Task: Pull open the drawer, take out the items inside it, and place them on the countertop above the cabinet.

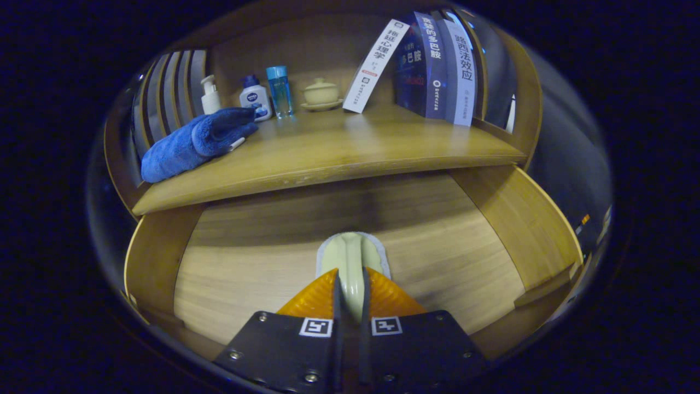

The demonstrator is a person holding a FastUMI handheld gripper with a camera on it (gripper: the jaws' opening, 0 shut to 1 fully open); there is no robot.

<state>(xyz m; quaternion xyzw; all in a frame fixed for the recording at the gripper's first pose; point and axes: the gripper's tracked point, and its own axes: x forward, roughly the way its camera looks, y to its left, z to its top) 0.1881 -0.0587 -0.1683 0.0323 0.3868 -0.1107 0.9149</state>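
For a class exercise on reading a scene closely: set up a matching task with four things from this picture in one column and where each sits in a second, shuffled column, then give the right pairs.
Things:
1. blue towel
2. pale scrubber
3. lidded cup
4. books

Places:
A. leaning at the countertop's right end
B. on a saucer at the back of the countertop
C. clamped between the gripper fingers, over the open drawer
D. rolled at the countertop's left end

Pairs: 1-D, 2-C, 3-B, 4-A

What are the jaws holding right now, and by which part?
The gripper is shut on a pale green brush, gripped by its raised central handle ridge, above the open drawer's floor.
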